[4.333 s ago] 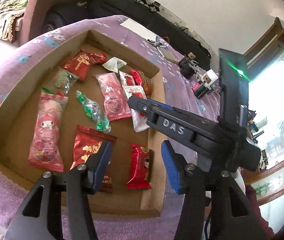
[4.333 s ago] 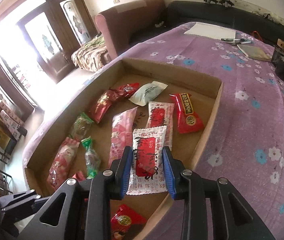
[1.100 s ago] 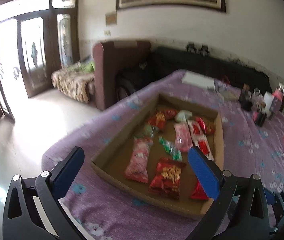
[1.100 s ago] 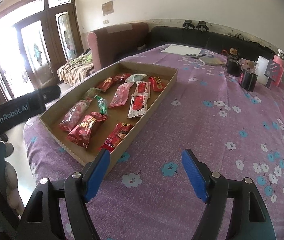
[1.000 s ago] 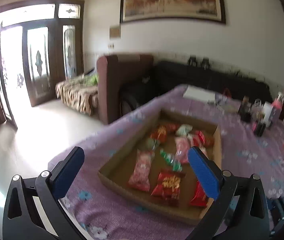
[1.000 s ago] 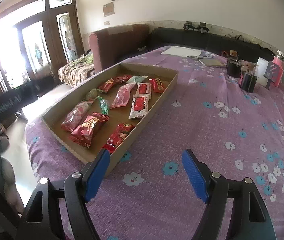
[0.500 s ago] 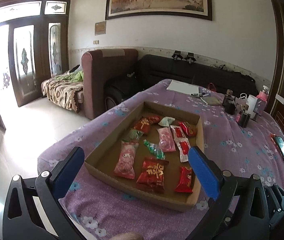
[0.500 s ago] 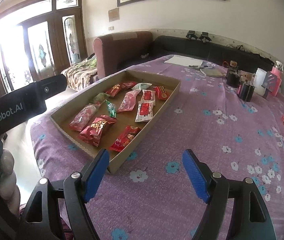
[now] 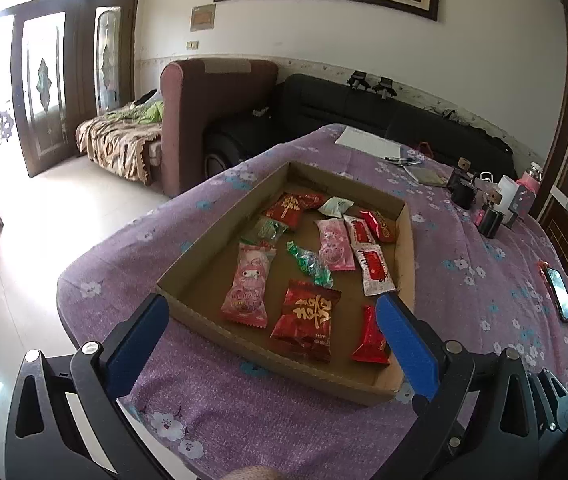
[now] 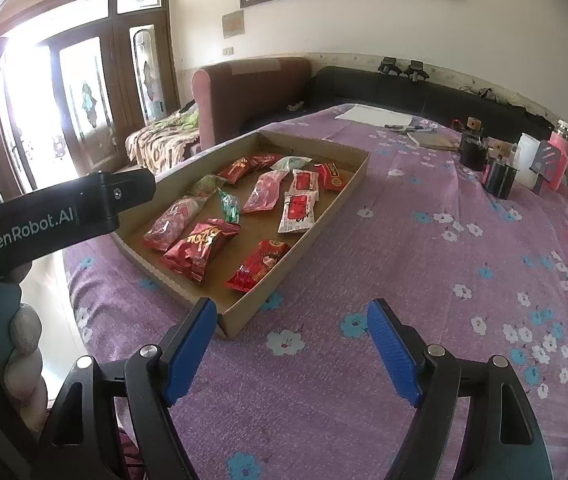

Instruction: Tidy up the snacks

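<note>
A shallow cardboard tray (image 9: 187,276) (image 10: 348,184) lies on the purple flowered tablecloth (image 9: 484,292) and holds several snack packets laid flat: a large red packet (image 9: 307,320) (image 10: 199,246), a small red packet (image 9: 370,336) (image 10: 257,266), a pink packet (image 9: 248,284) (image 10: 173,218), a white and red sachet (image 9: 374,266) (image 10: 298,212), a green candy (image 9: 310,262) (image 10: 228,206). My left gripper (image 9: 271,336) is open and empty, held back above the tray's near edge. My right gripper (image 10: 292,344) is open and empty over the cloth, right of the tray's near corner. The left gripper's body (image 10: 55,212) shows in the right wrist view.
At the table's far right stand black cups (image 10: 472,148), a white container (image 10: 528,156) and a pink bottle (image 10: 558,156). Papers and pens (image 10: 376,116) lie at the far end. A phone (image 9: 560,294) lies on the right. Sofas (image 9: 219,96) stand behind.
Both grippers let go and pulled well back from the tray, jaws now wide open. The white and red sachet that the right gripper held 4.3 s ago lies in the tray.
</note>
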### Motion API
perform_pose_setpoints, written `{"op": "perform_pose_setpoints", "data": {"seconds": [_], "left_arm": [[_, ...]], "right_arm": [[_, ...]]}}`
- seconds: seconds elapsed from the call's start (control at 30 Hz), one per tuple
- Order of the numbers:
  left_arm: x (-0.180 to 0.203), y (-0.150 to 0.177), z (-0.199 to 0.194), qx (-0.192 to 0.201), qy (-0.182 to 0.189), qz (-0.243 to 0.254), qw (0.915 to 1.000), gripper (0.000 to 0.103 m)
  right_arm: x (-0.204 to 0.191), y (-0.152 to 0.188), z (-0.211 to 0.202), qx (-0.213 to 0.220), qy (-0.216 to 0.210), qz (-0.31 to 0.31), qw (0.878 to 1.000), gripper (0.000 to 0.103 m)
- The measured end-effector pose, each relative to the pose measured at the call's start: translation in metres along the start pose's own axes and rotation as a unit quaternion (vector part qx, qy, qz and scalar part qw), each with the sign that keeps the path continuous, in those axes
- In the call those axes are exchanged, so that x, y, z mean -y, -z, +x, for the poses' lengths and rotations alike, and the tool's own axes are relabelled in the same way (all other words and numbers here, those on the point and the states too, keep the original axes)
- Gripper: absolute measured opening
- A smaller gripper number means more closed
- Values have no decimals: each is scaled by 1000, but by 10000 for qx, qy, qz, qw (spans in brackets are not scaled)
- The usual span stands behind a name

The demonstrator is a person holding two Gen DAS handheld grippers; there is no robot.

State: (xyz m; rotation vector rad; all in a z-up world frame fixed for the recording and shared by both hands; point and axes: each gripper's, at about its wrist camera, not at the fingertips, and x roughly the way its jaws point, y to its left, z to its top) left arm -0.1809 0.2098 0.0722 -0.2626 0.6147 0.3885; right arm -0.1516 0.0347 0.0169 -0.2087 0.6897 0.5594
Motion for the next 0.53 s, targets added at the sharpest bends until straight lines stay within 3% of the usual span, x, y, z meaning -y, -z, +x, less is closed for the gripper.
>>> {"op": "perform_pose_setpoints", "data": {"seconds": [0.53], "left_arm": [[-2, -5, 14, -350, -29, -22, 9994, 103]], "right_arm": [[-19, -10, 6, 54, -62, -344, 9994, 79]]}}
